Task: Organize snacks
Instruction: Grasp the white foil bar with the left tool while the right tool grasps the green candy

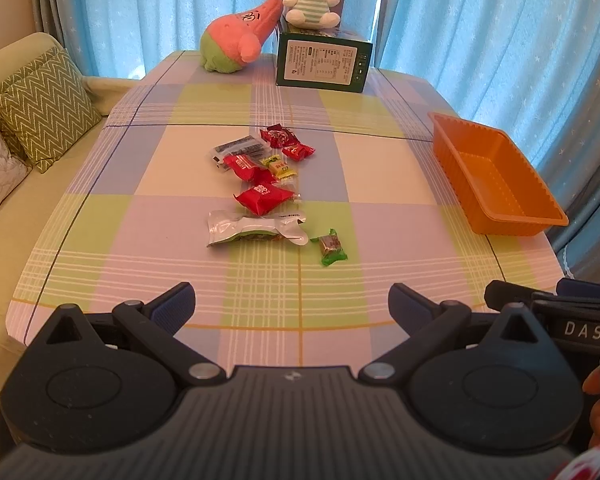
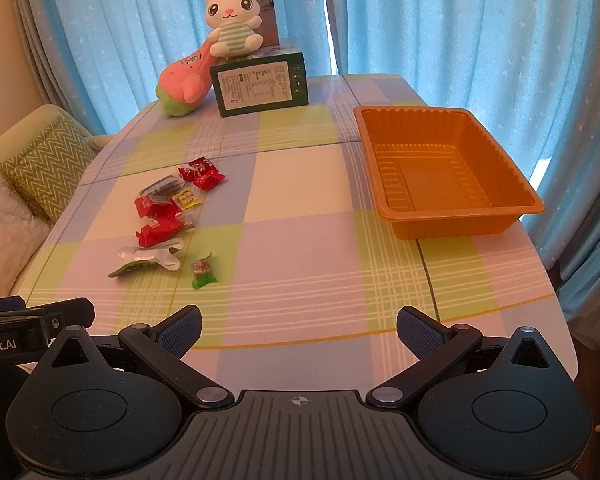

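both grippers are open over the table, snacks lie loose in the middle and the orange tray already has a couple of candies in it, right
Not quite: the orange tray holds nothing yet, as the right wrist view shows down to its bare floor. The rest stands: the left gripper and right gripper are open, and the snacks lie loose mid-table.
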